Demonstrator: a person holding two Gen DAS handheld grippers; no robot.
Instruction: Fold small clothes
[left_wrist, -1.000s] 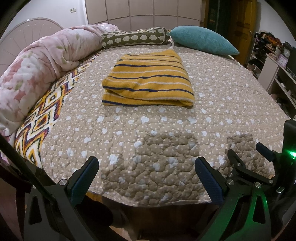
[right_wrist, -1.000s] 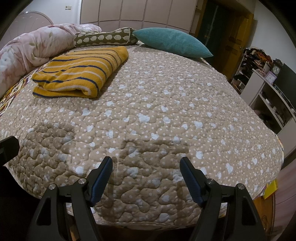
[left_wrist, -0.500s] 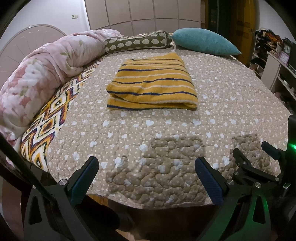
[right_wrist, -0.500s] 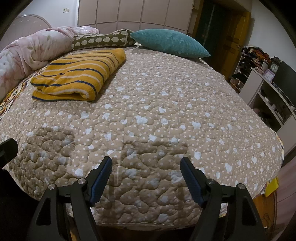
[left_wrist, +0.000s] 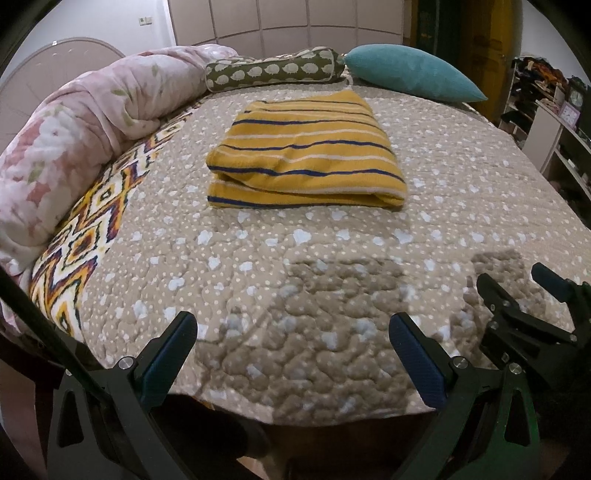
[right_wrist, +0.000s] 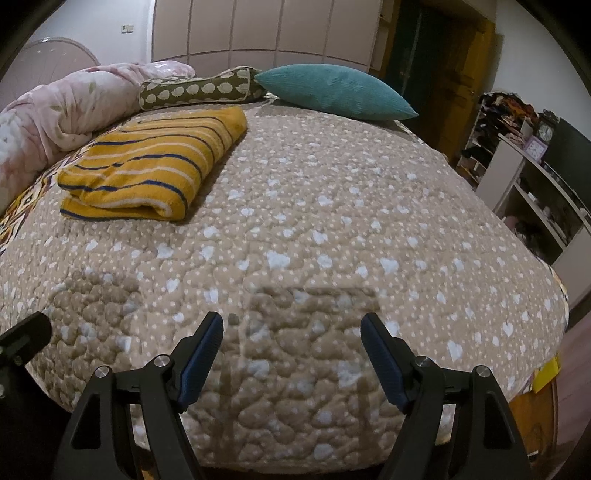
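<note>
A yellow garment with navy and white stripes (left_wrist: 306, 155) lies folded in a neat rectangle on the tan quilted bed (left_wrist: 480, 177). It also shows in the right wrist view (right_wrist: 155, 166) at the upper left. My left gripper (left_wrist: 291, 343) is open and empty, hanging over the bed's near edge, well short of the garment. My right gripper (right_wrist: 291, 347) is open and empty over the near edge too, to the right of the garment. The right gripper's fingers (left_wrist: 550, 280) show at the lower right of the left wrist view.
A pink floral duvet (left_wrist: 74, 147) lies along the bed's left side on a zigzag-patterned blanket (left_wrist: 92, 229). A green bolster (left_wrist: 273, 72) and a teal pillow (left_wrist: 413, 74) lie at the head. White shelves (right_wrist: 535, 192) stand to the right of the bed.
Both grippers have drawn back and lifted slightly from the bed, still open. The folded garment has not moved.
</note>
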